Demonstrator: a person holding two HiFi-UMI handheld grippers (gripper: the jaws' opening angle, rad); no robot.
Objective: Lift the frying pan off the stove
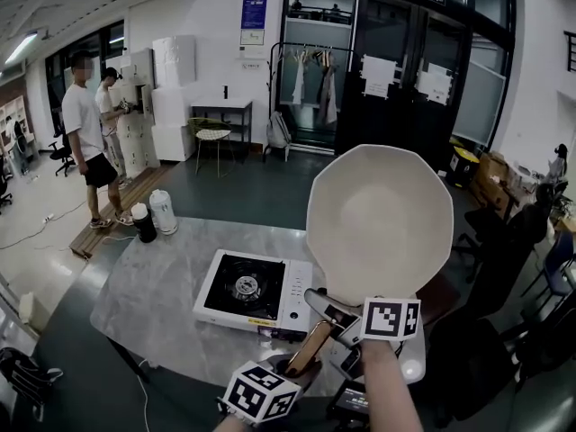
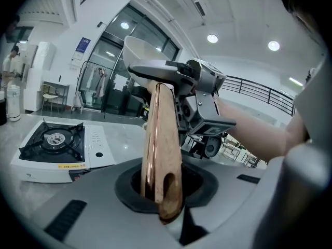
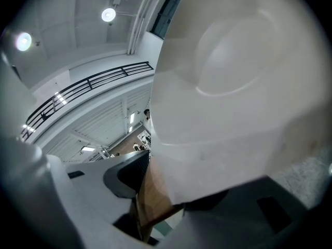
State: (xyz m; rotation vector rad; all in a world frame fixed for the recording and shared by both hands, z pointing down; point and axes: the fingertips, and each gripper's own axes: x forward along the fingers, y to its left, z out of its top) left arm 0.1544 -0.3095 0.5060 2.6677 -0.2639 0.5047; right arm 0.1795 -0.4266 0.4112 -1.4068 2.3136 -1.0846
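**Operator:** Jaws status, both grippers?

**Technician:** Left gripper (image 1: 290, 365): jaws narrow, clamped on the end of the handle (image 1: 312, 342). Right gripper (image 1: 349, 324): jaws wider, clamped on the handle nearer the pan.

**Operator:** Frying pan (image 1: 378, 219) position?

**Technician:** Raised on edge, clear of the stove (image 1: 255, 293), at 2 o'clock from the burner. The stove sits on the bench (image 1: 144, 304).

**Operator:** Step?

**Technician:** Lift appears complete. The next move calls for two firm grips while levelling the pan.

L tool (image 2: 162, 191) clamped, R tool (image 3: 148, 201) clamped just ahead of it
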